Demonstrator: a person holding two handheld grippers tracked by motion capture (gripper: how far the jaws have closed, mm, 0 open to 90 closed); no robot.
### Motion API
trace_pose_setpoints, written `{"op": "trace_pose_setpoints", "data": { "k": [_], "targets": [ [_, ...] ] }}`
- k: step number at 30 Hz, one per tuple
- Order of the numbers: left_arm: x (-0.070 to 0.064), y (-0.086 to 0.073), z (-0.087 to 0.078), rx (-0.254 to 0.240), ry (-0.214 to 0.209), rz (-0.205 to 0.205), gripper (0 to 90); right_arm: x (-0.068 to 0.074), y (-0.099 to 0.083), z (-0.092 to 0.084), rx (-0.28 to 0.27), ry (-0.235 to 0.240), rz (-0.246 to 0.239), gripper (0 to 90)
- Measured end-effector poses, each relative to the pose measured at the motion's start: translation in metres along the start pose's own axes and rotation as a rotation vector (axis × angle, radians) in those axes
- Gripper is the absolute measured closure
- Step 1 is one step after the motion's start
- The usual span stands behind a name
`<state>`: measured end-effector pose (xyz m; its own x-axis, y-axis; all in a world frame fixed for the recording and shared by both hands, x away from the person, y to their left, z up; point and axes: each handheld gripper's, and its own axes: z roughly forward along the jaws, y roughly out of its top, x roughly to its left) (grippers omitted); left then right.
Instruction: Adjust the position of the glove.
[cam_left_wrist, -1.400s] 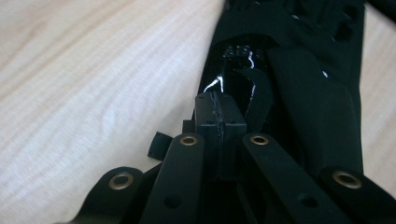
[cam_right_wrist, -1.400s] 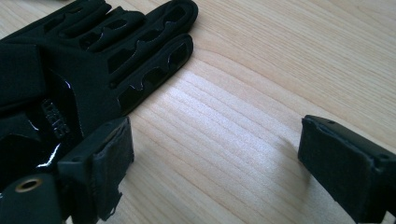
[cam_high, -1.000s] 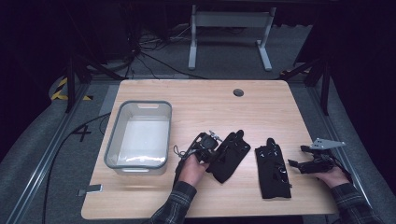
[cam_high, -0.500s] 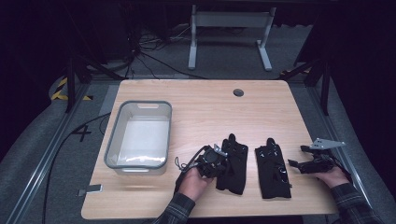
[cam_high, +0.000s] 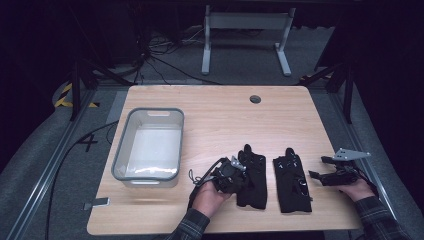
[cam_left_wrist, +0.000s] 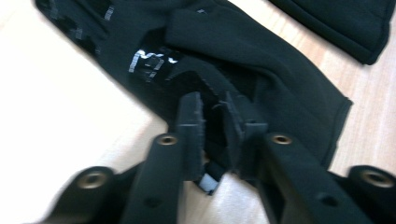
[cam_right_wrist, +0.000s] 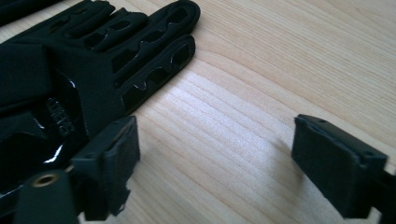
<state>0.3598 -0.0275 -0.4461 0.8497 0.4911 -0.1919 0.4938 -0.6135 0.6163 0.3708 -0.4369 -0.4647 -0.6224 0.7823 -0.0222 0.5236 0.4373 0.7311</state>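
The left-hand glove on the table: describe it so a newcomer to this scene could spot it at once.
On the wooden table, look right of the clear plastic bin toward the near edge, where two black gloves lie side by side. It is the left-hand glove, nearer the bin. Unlike the right-hand glove, which lies untouched, its edge sits between the jaws of the left gripper.

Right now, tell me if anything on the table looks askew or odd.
The left glove lies bunched, a fold of its edge standing up between the jaws of the left claw. The right glove lies flat. The bin sits upright. Nothing spilled.
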Motion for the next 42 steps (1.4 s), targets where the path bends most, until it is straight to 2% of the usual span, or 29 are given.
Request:
{"op": "trace_pose_setpoints", "data": {
  "k": [2,4,8,9,14,18,21,29,35,42],
  "targets": [
    [0.002,0.000,-0.003,-0.021,0.012,-0.009,67.1,0.002,0.001,-0.002,0.000,-0.001,-0.001,23.2],
    [0.005,0.000,-0.006,-0.038,0.024,-0.018,62.7,0.004,0.003,-0.006,-0.011,0.013,-0.004,33.1],
    [0.012,-0.001,-0.008,-0.060,0.050,-0.049,54.3,0.011,0.008,-0.014,-0.032,0.085,-0.004,60.2],
    [0.013,-0.001,-0.008,-0.063,0.054,-0.050,51.8,0.015,0.009,-0.016,-0.032,0.119,-0.010,66.2],
    [0.020,-0.001,-0.006,-0.074,0.056,-0.062,43.9,0.031,0.014,-0.014,-0.017,0.201,-0.049,87.3],
    [0.023,-0.001,-0.004,-0.086,0.073,-0.064,39.5,0.039,0.017,-0.007,0.002,0.240,-0.074,89.4],
    [0.026,-0.001,-0.003,-0.094,0.080,-0.074,38.1,0.044,0.018,0.002,0.040,0.247,-0.095,89.5],
    [0.030,0.005,0.000,-0.099,0.105,-0.077,38.3,0.053,0.025,0.010,0.040,0.260,-0.115,89.6],
    [0.028,0.008,0.009,-0.082,0.092,-0.086,41.5,0.056,0.028,0.013,0.044,0.258,-0.121,89.6],
    [0.026,0.010,0.016,-0.057,0.096,-0.096,45.4,0.058,0.028,0.014,0.046,0.264,-0.123,89.6]
  ]
}}
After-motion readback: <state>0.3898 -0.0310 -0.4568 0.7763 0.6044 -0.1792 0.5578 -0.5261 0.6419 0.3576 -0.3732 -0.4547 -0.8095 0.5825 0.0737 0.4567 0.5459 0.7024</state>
